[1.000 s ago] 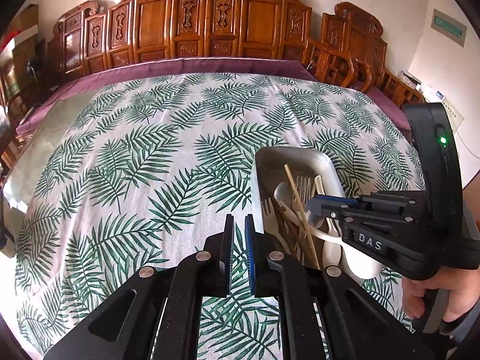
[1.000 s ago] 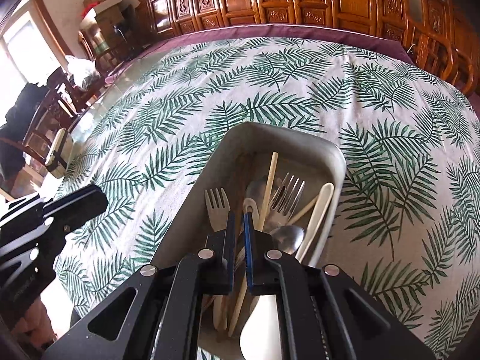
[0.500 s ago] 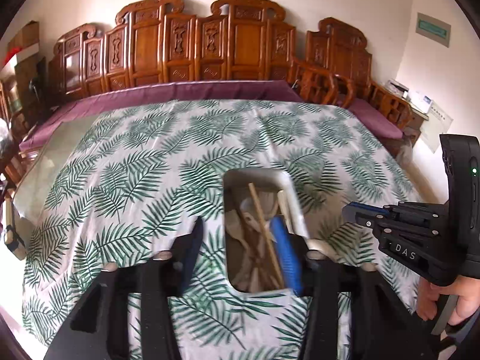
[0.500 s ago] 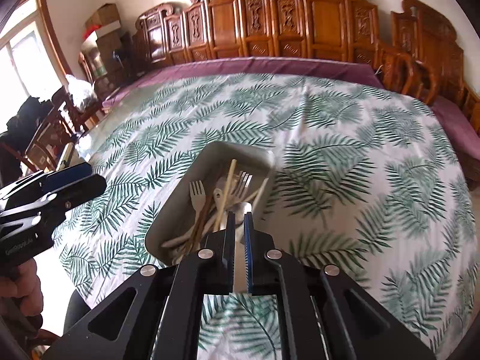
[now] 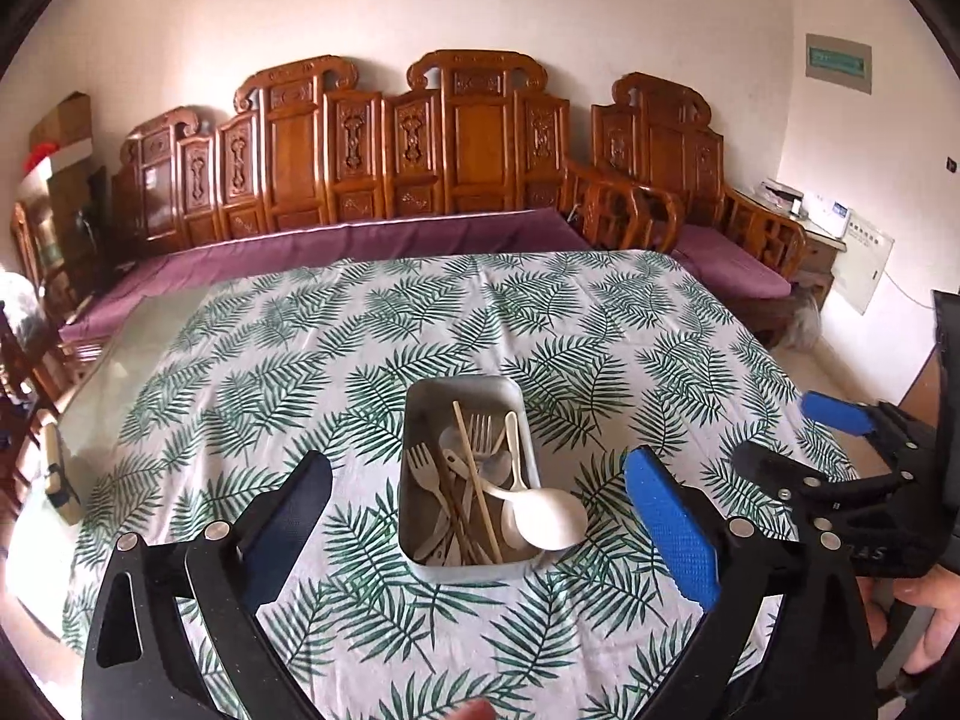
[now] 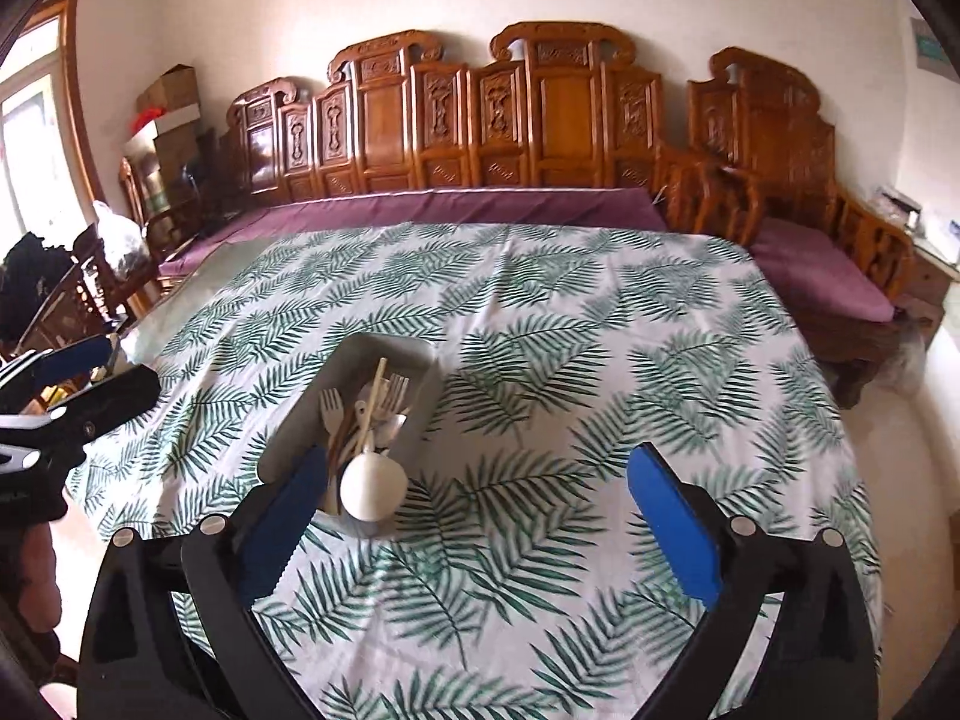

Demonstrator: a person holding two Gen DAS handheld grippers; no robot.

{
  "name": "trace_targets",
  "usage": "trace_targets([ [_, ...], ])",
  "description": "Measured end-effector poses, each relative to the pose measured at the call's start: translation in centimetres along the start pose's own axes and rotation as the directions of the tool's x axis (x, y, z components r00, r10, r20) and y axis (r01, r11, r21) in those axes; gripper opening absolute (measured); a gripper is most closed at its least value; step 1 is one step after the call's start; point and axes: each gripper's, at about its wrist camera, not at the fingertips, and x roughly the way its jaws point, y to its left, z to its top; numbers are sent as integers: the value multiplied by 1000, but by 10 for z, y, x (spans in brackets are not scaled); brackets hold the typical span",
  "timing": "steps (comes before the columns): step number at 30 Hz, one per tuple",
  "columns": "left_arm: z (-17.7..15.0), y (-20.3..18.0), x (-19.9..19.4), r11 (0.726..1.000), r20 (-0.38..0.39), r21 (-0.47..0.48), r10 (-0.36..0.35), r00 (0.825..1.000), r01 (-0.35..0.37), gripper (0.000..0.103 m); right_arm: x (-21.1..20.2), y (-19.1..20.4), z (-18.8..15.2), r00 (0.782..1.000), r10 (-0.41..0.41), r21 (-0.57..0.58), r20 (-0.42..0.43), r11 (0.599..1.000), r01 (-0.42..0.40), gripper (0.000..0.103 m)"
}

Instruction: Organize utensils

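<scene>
A grey rectangular tray (image 5: 414, 420) stands on the palm-leaf tablecloth and holds several white forks, spoons and wooden chopsticks (image 5: 477, 480). A large white spoon (image 5: 549, 519) lies over its near right rim. My left gripper (image 5: 477, 516) is wide open and empty, held back above the tray's near end. My right gripper (image 6: 474, 516) is wide open and empty, to the right of the tray (image 6: 420, 384), with the white spoon (image 6: 372, 489) by its left finger. The right gripper also shows at the right edge of the left wrist view (image 5: 840, 450).
The table (image 5: 690, 360) is covered by the palm-leaf cloth, with bare glass at its left edge. A carved wooden bench with purple cushions (image 5: 360, 240) runs behind it. Chairs and boxes (image 6: 72, 276) stand at the left.
Both grippers have opened wide and pulled back and up from the tray. One second ago both were shut, the right one low over the utensils in the tray.
</scene>
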Motion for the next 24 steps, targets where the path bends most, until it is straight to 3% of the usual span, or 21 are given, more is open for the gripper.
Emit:
trace_targets([
  [9,1,-15,-50,1000,89,-5,20,996,-20,95,-68,-7,-4,990,-38,11,136,999,37,100],
  [24,-1,-25,-133,999,202,-26,35,979,-30,95,-166,8,-10,947,-56,18,317,998,53,100],
])
